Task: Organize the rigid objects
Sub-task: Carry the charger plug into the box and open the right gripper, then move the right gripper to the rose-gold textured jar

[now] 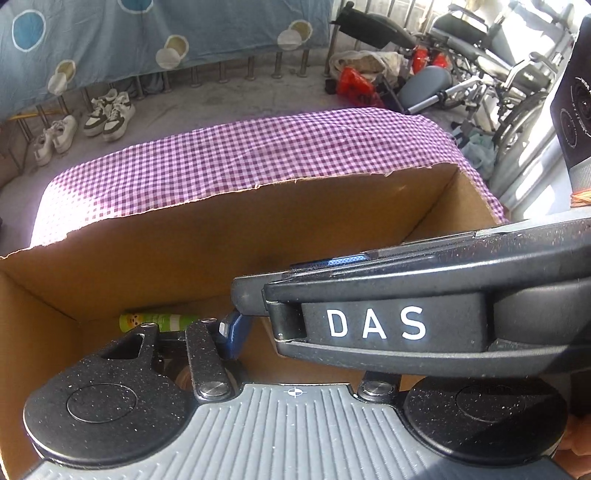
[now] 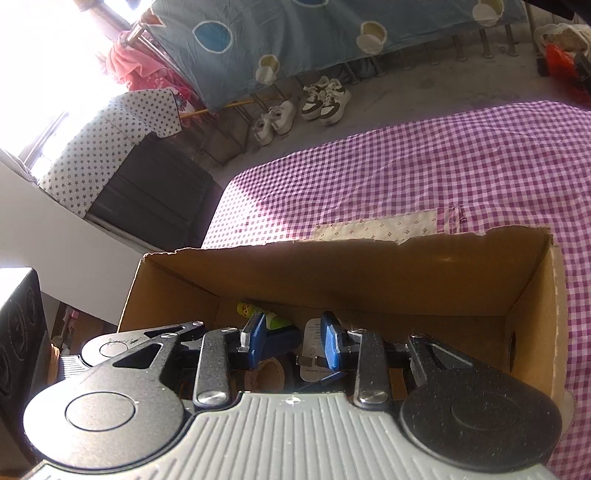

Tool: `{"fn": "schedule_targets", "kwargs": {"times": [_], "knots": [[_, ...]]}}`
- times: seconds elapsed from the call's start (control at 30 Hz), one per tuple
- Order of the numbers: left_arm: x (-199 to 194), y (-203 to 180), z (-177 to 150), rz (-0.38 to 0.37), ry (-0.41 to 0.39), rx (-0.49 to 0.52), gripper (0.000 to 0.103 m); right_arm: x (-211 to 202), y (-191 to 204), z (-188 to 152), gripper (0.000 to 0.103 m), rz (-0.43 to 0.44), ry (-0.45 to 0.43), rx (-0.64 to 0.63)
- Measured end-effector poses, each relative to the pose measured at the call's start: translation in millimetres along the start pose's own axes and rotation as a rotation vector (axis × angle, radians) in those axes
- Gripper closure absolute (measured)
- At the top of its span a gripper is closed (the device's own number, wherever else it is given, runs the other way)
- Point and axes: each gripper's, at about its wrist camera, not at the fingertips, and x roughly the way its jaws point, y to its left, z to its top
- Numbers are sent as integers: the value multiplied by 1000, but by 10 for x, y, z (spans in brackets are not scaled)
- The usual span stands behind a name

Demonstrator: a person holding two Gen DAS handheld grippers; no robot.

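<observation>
An open cardboard box stands on the purple checked tablecloth; it also shows in the right wrist view. A green tube lies at its bottom, and it shows in the right wrist view. In the right wrist view a tape roll and a white labelled item also lie inside. My right gripper is open and empty, down in the box. In the left wrist view the right gripper's black arm marked DAS crosses over my left gripper and hides its right finger; one blue pad shows.
Pairs of sneakers stand on the floor beyond the table under a blue hanging sheet. A wheelchair and clutter sit at the back right. A dark cabinet with a star-print cover stands left of the table.
</observation>
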Motion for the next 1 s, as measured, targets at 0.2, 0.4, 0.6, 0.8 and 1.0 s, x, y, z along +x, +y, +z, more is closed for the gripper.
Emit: {"fn": "schedule_targets", "kwargs": {"times": [0.2,0.4,0.6,0.8,1.0], "knots": [[-332,-105,-34,11,-46,35,34,-449,169,-87,67,17,-106,-41],[-920,-186,-265,-18,-121,78,23,-1327,327,-505,65,30,-262,-77],[-1508,-252,-733,-93,-215,83,14,-2056,383,-1220,58,62,-391,-82],[-1762,-285,-1370,-204,-266,74,5,-2388,404,-1924,55,140,-443,-24],[-1471,-340,-1962,-223,-244,67,4,-2038,332,-2404,43,107,-379,39]]}}
